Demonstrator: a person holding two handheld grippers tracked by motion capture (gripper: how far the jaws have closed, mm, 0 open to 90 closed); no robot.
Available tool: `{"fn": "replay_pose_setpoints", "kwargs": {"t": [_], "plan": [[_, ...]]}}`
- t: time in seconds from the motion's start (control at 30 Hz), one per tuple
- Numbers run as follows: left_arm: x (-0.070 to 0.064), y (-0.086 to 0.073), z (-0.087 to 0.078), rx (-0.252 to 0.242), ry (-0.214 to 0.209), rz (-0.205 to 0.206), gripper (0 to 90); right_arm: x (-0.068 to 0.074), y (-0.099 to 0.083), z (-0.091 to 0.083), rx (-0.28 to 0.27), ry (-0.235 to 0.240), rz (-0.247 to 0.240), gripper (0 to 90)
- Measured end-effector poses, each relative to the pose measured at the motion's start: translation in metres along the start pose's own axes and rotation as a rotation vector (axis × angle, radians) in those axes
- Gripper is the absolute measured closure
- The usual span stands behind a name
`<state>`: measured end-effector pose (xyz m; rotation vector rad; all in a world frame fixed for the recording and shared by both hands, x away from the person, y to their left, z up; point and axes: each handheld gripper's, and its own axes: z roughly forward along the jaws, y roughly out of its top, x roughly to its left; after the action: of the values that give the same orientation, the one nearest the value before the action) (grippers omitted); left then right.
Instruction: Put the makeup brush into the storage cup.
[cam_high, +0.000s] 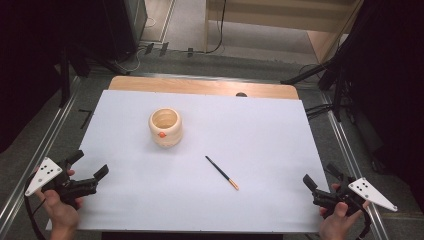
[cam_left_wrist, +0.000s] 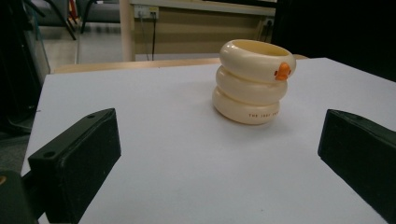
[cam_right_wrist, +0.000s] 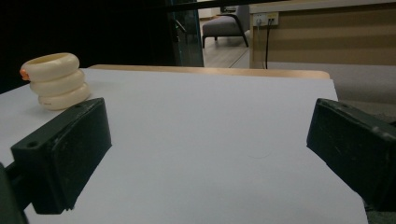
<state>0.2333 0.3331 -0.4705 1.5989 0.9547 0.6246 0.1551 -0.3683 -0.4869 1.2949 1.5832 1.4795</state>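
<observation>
Nothing appears started yet. The left gripper (cam_high: 82, 172) and right gripper (cam_high: 320, 186) rest at the near corners of the white table sheet (cam_high: 260, 130), both with fingers spread wide and holding nothing. The cream ringed duck-beak pen holder (cam_high: 165, 127) stands upright well ahead of the left fingers. The paintbrush (cam_high: 222, 172) lies flat between the two grippers, apart from both. Picking it up and dropping it in the holder looks to be what is left.

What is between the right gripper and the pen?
Nothing: in the high view, bare white sheet runs from the right gripper to the pen.
</observation>
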Motion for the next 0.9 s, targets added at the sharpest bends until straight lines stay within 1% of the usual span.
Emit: {"fn": "replay_pose_setpoints", "kwargs": {"t": [0.1, 0.17, 0.23, 0.33, 0.43, 0.5, 0.57, 0.67, 0.77, 0.9], "plan": [[-0.002, 0.0, 0.001, 0.001, -0.004, 0.001, 0.0, 0.002, 0.002, 0.002, 0.021, -0.001, -0.008, 0.1], [-0.002, 0.0, 0.001, 0.005, -0.005, 0.005, 0.0, 0.005, 0.003, 0.002, 0.032, 0.003, -0.026, 0.2], [-0.002, 0.0, 0.001, 0.006, -0.008, -0.003, 0.0, 0.009, 0.005, 0.004, 0.05, -0.004, -0.04, 1.4], [-0.002, 0.0, 0.001, -0.001, -0.015, -0.017, 0.0, 0.014, 0.008, 0.01, 0.075, 0.006, -0.049, 3.5], [-0.002, 0.0, 0.001, 0.006, -0.013, -0.012, 0.0, 0.019, 0.009, 0.015, 0.095, 0.028, -0.06, 3.8], [-0.003, 0.0, 0.002, 0.007, -0.015, -0.014, 0.0, 0.023, 0.01, 0.019, 0.099, 0.045, -0.064, 3.8], [-0.004, 0.0, 0.002, 0.008, -0.015, -0.012, 0.0, 0.026, 0.011, 0.021, 0.106, 0.051, -0.071, 3.8], [-0.005, -0.001, 0.002, 0.01, -0.013, 0.002, 0.0, 0.029, 0.012, 0.024, 0.116, 0.072, -0.07, 3.8], [-0.005, -0.001, 0.003, 0.011, -0.014, 0.002, 0.0, 0.032, 0.013, 0.028, 0.122, 0.091, -0.064, 3.8], [-0.007, -0.001, 0.004, 0.013, -0.016, 0.007, 0.0, 0.035, 0.017, 0.032, 0.137, 0.101, -0.069, 3.2]]}}
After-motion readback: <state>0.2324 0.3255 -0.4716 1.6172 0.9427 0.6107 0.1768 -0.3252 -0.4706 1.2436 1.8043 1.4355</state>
